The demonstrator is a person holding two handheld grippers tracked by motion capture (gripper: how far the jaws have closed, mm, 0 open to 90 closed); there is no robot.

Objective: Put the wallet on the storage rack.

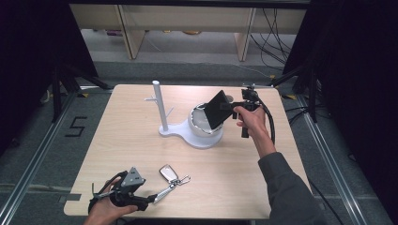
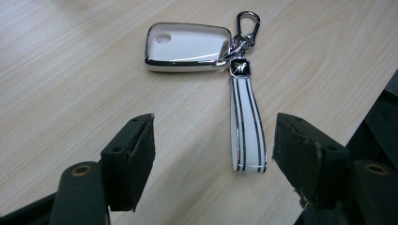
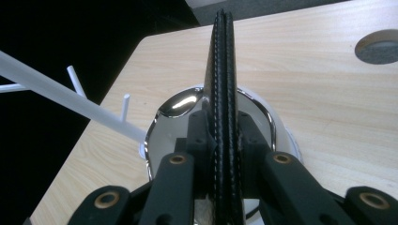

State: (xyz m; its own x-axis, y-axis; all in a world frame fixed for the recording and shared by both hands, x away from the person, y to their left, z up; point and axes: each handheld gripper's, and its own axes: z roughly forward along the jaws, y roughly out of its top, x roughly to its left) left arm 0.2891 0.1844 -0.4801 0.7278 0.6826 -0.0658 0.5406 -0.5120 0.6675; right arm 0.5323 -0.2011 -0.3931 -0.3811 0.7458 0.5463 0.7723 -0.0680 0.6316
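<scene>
Two stiff, light things: the right gripper (image 3: 224, 140) clamps the thin black wallet (image 1: 219, 108) edge-on at centre frame; the left gripper (image 2: 213, 154) gapes around the slick key-fob strap (image 2: 247, 124), unpinched.

Your left gripper (image 1: 152, 199) sits at the near left edge of the table (image 1: 234, 178), just in front of you. The key fob (image 1: 167, 172) lies flat on the table just beyond it and a little to the right, with its strap (image 2: 247, 126) running back toward you, lying on the table between the spread jaws. Farther back, near the middle of the table, the stand (image 1: 199, 136) rests with its post (image 1: 159, 105) upright on the left and its bowl (image 1: 199, 123) on the right. Your right gripper (image 1: 229, 107) is at the far right, clamped on the wallet (image 1: 218, 108), which hangs edge-up over the bowl.
</scene>
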